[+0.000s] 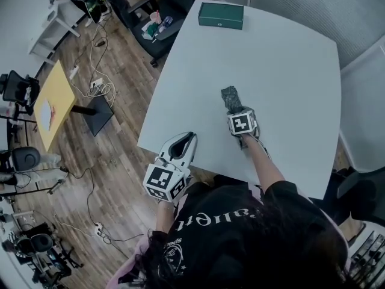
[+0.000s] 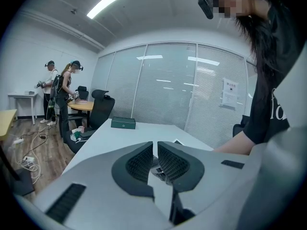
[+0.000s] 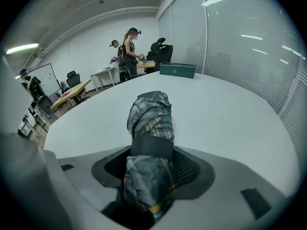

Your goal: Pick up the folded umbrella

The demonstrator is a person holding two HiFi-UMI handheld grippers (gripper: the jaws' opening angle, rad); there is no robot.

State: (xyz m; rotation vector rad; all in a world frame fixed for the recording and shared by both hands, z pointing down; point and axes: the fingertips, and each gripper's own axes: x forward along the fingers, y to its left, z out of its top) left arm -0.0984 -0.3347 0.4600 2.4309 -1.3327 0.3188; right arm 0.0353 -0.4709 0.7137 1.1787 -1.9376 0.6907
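Folded umbrella [image 1: 231,98], grey plaid, lies on the white table [image 1: 283,59] just right of the head view's centre, one end under the right gripper [image 1: 236,112]. The left gripper [image 1: 187,138] hangs at the table's near edge, lower left of centre, well apart from it. A green box [image 1: 221,15] sits at the top of the frame, far from both.

In the left gripper view, the left gripper [image 2: 155,146] has its jaws drawn together to a thin slit with nothing between them. The table [image 2: 115,140] runs away behind it, with the green box [image 2: 123,123] at mid left.

In the right gripper view, the umbrella [image 3: 149,116] fills the centre, lying between the wide-spread jaws of the right gripper [image 3: 151,166]. A dark gap shows at the left-hand pad, so the claw straddles the bundle without clamping it. A black strap [image 3: 152,147] binds the fabric level with the pads.

To do the grasp well, I would close squarely across the strapped part, where the cloth is tightest and least likely to slide, then lift straight up. The left gripper need not join in.

Count: one umbrella, one strap, one green box, one table, two grippers.
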